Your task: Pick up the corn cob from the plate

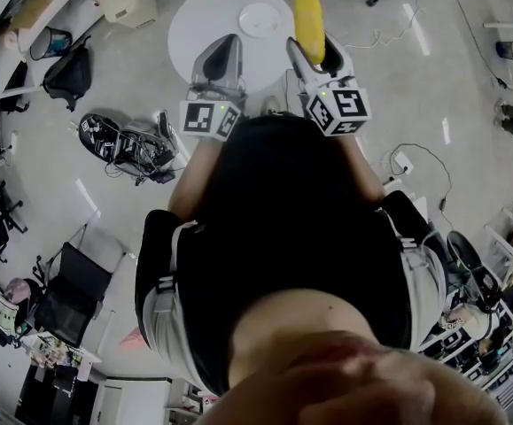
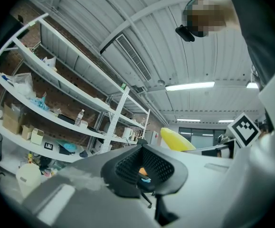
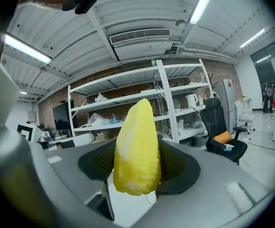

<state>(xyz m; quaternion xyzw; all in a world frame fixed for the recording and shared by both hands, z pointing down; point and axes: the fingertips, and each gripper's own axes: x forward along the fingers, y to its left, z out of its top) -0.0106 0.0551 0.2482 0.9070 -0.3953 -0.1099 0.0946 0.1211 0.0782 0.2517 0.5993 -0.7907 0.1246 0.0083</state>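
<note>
The yellow corn cob (image 1: 308, 25) stands upright between the jaws of my right gripper (image 1: 314, 50), which is shut on its lower part. In the right gripper view the corn cob (image 3: 136, 148) fills the middle, its tip pointing up, with the right gripper (image 3: 137, 172) pressed against both sides of it. The white plate (image 1: 259, 19) lies on the round white table (image 1: 198, 25), beyond both grippers. My left gripper (image 1: 218, 60) hangs beside the right one, shut and holding nothing. In the left gripper view the left gripper (image 2: 144, 170) shows its pads close together, with the corn cob (image 2: 176, 140) to the right.
A black bag (image 1: 68, 73) and a tangle of gear and cables (image 1: 132, 144) lie on the floor to the left. A black office chair (image 1: 66, 299) stands lower left. White shelving (image 3: 142, 108) with boxes lines the brick wall. The person's body fills the lower head view.
</note>
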